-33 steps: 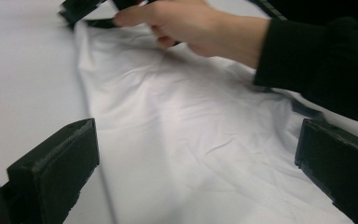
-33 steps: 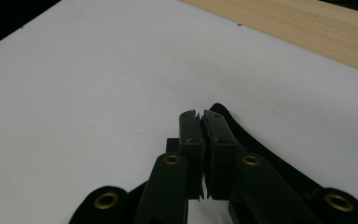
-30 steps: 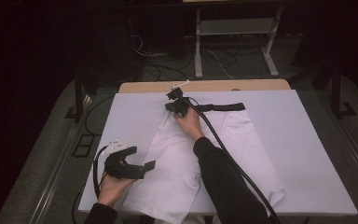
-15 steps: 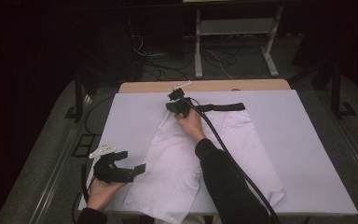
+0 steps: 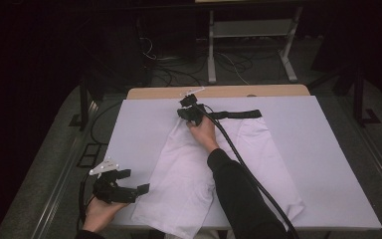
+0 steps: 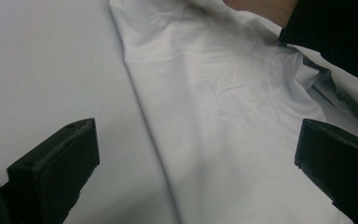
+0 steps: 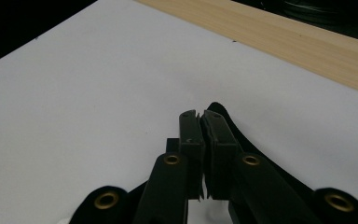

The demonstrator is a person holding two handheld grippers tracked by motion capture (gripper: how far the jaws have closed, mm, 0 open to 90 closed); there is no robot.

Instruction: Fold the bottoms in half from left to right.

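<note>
On the white-covered tabletop (image 5: 144,124) I've got a pair of white trousers (image 5: 258,164) spread out flat, waist end at the far side, legs running back toward me. A black waistband (image 5: 236,114) runs along the top edge of them.

My right claw (image 5: 188,113) is up at the far end, at the left corner of that waistband. Looking along it in the right gripper view, the two jaws are pressed together with pretty much no gap, and black fabric (image 7: 223,116) shows around the tips, so it looks pinched on the waistband corner. Its thick black cable (image 5: 243,167) trails back across the trousers along my sleeve (image 5: 238,199). Beyond the white cover there's a strip of bare wood (image 7: 279,32) at the far edge.

My left claw (image 5: 142,189) is down at the near left corner of the tabletop, just beside the left trouser leg (image 6: 223,140). Jaws are spread wide and there's nothing between them, not gripping anything. In the left gripper view the outer edge of that leg runs diagonally between the two jaws, with plain white cover to one side and wrinkled cloth to the other. Can't tell if the jaw tips are actually touching the cloth or just hanging over it.
</note>
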